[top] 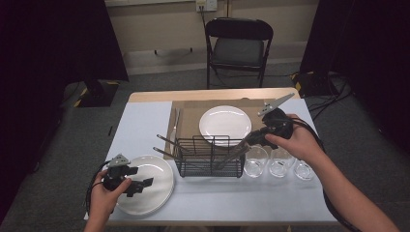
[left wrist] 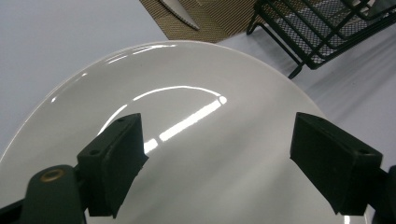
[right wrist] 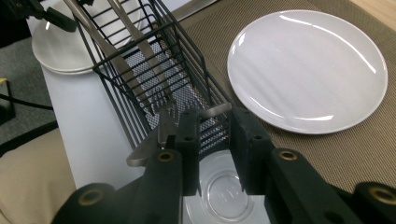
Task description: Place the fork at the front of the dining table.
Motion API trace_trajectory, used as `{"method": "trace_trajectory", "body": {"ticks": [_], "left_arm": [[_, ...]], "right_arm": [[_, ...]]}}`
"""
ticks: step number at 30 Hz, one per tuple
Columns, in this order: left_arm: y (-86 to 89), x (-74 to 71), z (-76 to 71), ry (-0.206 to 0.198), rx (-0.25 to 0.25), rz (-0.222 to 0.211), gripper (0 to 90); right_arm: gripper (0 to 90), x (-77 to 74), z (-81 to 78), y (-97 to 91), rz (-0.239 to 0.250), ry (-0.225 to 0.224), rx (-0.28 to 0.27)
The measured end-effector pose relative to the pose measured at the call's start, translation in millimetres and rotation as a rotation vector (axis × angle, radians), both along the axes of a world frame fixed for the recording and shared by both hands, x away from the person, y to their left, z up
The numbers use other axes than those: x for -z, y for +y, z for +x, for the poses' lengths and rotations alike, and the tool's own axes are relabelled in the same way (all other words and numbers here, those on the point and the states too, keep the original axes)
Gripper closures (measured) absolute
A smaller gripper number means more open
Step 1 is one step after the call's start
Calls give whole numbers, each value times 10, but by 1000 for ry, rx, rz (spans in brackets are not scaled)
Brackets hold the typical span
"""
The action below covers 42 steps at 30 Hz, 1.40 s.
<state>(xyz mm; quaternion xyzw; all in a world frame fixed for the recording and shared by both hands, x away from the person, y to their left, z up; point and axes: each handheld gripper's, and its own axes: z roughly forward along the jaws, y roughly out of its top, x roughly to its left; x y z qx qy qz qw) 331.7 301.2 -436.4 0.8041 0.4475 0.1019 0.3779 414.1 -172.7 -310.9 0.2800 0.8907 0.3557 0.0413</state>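
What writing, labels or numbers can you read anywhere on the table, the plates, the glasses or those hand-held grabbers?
None: no readable text stands on anything.
The plates, glasses, wire basket and cutlery are plain.
The left gripper and right gripper carry no visible marking.
The wall plate behind the chair is too small to read.

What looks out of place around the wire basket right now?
Mostly tidy. One oddity: cutlery lies slanted across the black wire basket, handles poking out past its left side rather than standing upright. The right gripper sits at the basket's right end, jaws narrowed on a utensil handle. Nothing spilled or broken.
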Motion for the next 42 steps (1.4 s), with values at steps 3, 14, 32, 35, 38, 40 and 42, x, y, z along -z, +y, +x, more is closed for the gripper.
{"method": "trace_trajectory", "body": {"ticks": [3, 14, 32, 35, 38, 40, 42], "left_arm": [[-8, -2, 3, -2, 4, 3, 173], [1, -2, 7, 1, 1, 3, 173], [-14, 3, 11, 2, 6, 6, 173], [-8, 0, 9, 0, 9, 13, 173], [-10, 3, 7, 4, 4, 4, 173], [-9, 5, 9, 4, 6, 5, 173], [-8, 8, 13, 5, 10, 10, 173]], "right_arm": [[757, 9, 0, 12, 7, 4, -4], [789, 1, 24, 52, -13, 14, -25], [837, -78, 17, 14, 6, 12, -26], [848, -68, 21, 28, 22, 7, -20], [857, -65, 42, 35, 33, 2, -12], [857, -60, 56, 44, 48, 3, -8], [856, -57, 65, 60, 57, -2, -2]]}}
